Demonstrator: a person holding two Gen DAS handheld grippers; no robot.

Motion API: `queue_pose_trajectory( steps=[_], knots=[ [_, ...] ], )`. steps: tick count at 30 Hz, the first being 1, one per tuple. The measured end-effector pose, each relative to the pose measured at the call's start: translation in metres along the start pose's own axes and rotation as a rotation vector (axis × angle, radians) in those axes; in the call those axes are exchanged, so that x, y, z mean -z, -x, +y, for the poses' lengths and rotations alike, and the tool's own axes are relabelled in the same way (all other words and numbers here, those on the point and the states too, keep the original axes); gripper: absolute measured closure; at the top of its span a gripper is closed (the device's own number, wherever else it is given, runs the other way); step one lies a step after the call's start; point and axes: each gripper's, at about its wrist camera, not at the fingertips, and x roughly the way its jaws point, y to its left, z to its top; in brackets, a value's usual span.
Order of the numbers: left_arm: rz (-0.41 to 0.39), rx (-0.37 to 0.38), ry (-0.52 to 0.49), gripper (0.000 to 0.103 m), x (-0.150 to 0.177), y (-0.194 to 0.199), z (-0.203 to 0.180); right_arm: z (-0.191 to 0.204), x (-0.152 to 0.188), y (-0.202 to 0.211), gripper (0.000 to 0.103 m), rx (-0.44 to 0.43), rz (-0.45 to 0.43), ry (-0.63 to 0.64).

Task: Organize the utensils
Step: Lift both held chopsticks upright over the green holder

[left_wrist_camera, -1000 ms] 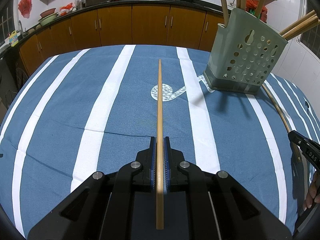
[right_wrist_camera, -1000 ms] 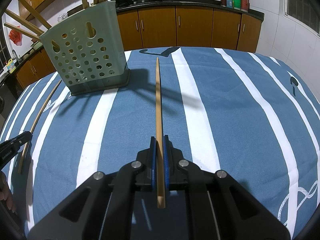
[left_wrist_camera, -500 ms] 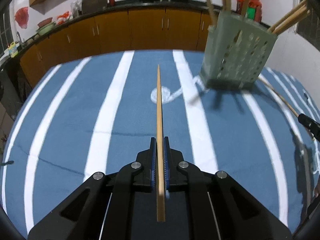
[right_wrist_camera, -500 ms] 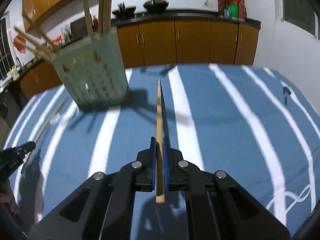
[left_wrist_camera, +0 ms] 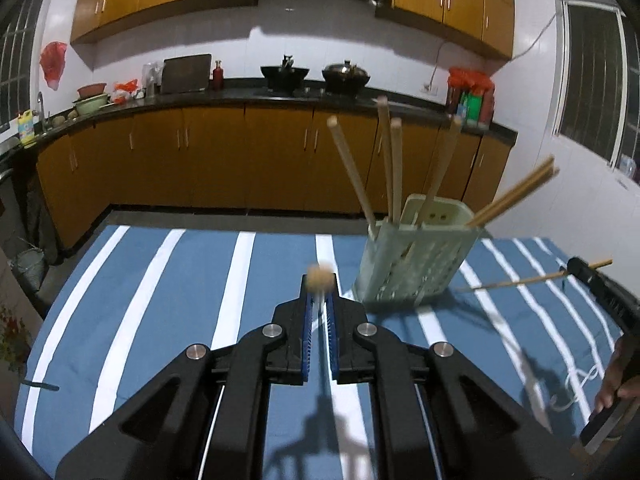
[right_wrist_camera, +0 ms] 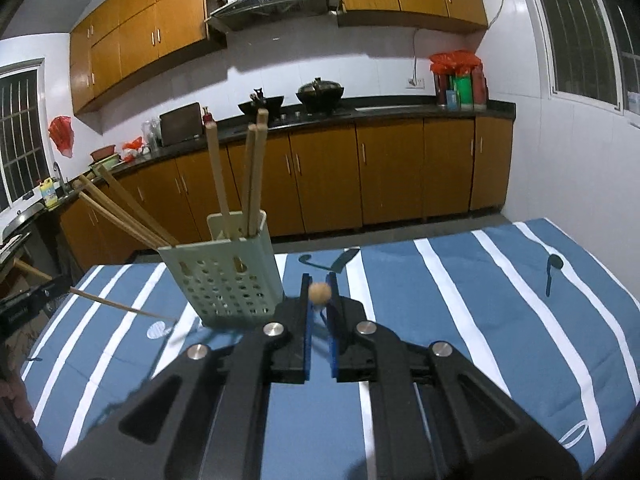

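My left gripper (left_wrist_camera: pixel 319 300) is shut on a wooden chopstick (left_wrist_camera: pixel 319 276), which points toward the camera so I see its round end. To its right stands the pale green perforated utensil holder (left_wrist_camera: pixel 416 264) with several chopsticks (left_wrist_camera: pixel 394 168) leaning in it. My right gripper (right_wrist_camera: pixel 319 280) is likewise shut on a second chopstick (right_wrist_camera: pixel 319 293), seen end-on, with the holder (right_wrist_camera: pixel 224 280) just left of it. Each view shows the other gripper at its edge: the right gripper (left_wrist_camera: pixel 592 276) with its stick (left_wrist_camera: pixel 520 280), the left gripper (right_wrist_camera: pixel 28 304) with its stick (right_wrist_camera: pixel 120 306). Both sticks hang above the cloth.
The table carries a blue cloth with white stripes (left_wrist_camera: pixel 160 300). A person's hand (left_wrist_camera: pixel 616 380) shows at the right edge. Behind the table runs a dark kitchen counter (right_wrist_camera: pixel 400 114) over orange cabinets, with woks, bottles and bowls. A small dark object (left_wrist_camera: pixel 40 386) lies at the table's left edge.
Both grippers have risen and tipped upward with their chopsticks. The sticks, which lay along the cloth, are lifted off it. The holder now sits lower in both views.
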Motion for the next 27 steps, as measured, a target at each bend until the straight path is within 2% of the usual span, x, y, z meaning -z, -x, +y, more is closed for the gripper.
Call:
queue_pose_trajectory(
  steps=[9,19,27],
  knots=[
    [-0.027,0.025,0.020,0.096,-0.015,0.006,0.002,0.004,-0.011,0.009,0.095,-0.029,-0.020,-0.007],
    [-0.153,0.117,0.011,0.096,-0.052,0.037,-0.024,0.017,-0.063,0.061,0.095,-0.185,-0.175,-0.032],
    [-0.300,0.174,0.027,0.096,-0.094,0.050,-0.054,0.040,-0.109,0.086,0.095,-0.219,-0.363,-0.034]
  ],
)
